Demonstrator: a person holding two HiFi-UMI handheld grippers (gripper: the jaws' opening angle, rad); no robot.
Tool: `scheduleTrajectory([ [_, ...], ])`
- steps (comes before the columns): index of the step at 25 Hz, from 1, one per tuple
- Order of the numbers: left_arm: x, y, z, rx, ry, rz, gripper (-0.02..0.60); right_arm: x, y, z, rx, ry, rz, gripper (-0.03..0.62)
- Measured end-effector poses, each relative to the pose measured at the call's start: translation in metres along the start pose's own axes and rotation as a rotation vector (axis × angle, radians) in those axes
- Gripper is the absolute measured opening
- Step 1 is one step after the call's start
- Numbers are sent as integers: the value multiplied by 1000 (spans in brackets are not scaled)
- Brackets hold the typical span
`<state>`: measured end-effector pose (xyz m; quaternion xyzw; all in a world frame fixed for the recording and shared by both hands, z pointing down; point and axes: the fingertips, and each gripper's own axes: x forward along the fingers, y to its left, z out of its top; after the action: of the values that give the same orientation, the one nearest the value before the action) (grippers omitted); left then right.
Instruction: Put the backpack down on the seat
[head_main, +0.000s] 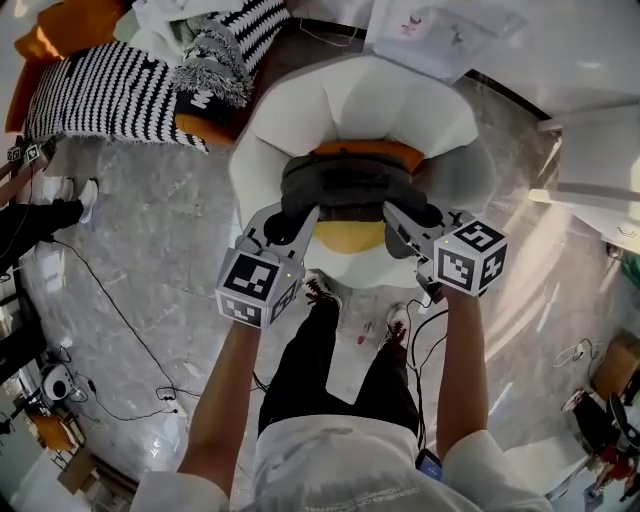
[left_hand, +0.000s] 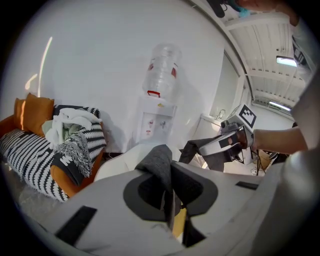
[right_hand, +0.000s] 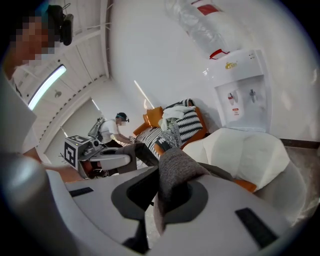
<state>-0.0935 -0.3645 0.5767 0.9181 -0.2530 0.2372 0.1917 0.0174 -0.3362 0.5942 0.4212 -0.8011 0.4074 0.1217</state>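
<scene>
The backpack (head_main: 350, 185), dark grey with orange and yellow panels, hangs over the white seat (head_main: 290, 110), at 12 o'clock from the person. The left tool (head_main: 292, 222) and right tool (head_main: 412, 222) hold it at its 9 and 3 o'clock sides, each nearly closed on a pinched fold of grey fabric. The lowering step looks to be in hand. Next, both should sink evenly until the cushion bears the weight, then let go. Whether the base touches the cushion is hidden under the bag.
</scene>
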Motion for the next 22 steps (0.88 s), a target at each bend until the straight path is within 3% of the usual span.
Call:
scheduleTrajectory([
  [5, 13, 4, -5, 1, -12, -1, 43, 10, -11, 6, 64, -61, -9, 29],
  [22, 49, 0, -53, -8, 47, 8, 44, 22, -35, -13, 78, -80, -27, 29],
])
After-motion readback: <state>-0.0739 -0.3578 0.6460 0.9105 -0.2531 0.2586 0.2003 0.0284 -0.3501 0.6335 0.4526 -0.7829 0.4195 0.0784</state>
